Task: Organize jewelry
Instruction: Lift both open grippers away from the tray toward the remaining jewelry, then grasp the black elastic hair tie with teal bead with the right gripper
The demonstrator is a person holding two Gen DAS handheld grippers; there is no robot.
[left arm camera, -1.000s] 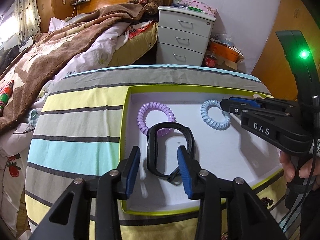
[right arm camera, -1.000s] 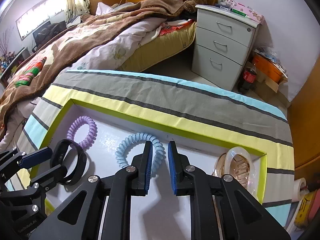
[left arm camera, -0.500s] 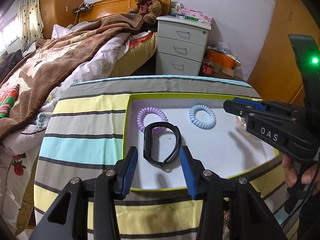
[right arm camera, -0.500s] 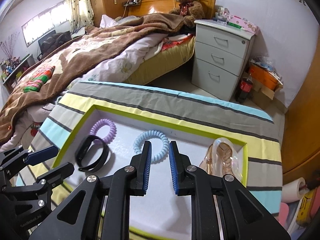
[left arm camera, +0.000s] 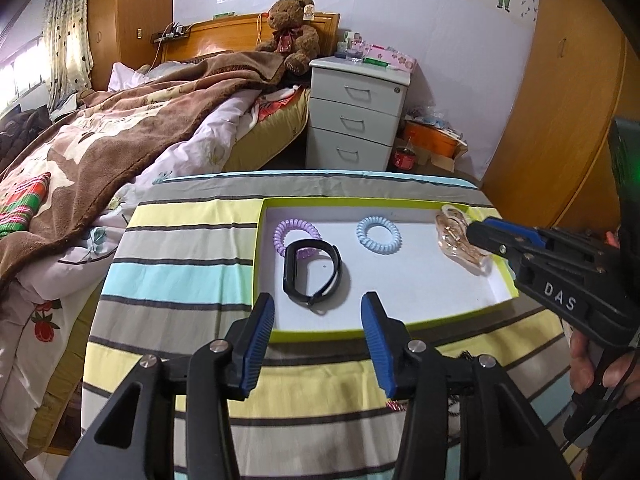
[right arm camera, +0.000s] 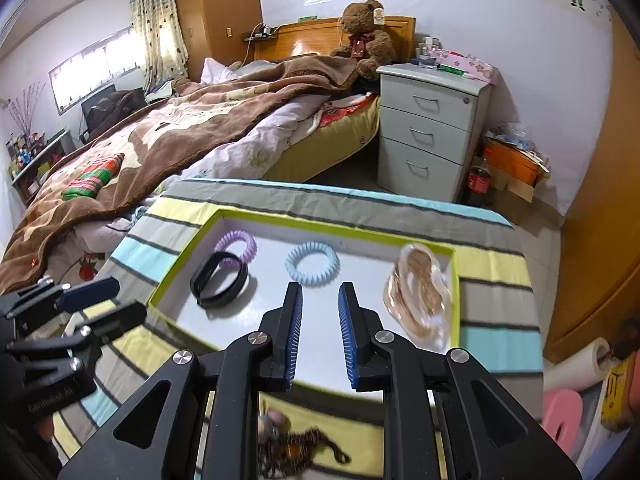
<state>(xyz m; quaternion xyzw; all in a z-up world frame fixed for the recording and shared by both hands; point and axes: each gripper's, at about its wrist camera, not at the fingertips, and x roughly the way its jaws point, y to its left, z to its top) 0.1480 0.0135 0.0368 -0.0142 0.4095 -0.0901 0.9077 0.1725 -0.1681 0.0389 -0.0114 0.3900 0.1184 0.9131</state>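
Both my grippers, left (left arm camera: 318, 316) and right (right arm camera: 320, 312), hang spread and empty, jaws just opening. The beaded brown necklace (right arm camera: 298, 450) lies outside the green-rimmed white tray's (left arm camera: 400, 326) near edge; I should lower squarely onto it.

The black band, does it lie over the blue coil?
No, the black band overlaps the purple coil; the blue coil lies apart from both.

Tray (left arm camera: 496, 276): 1. Coil hair ties: 2 – purple (left arm camera: 297, 234), blue (left arm camera: 378, 235). Black band (left arm camera: 312, 272): 1. Clear pouch (right arm camera: 418, 292): 1.
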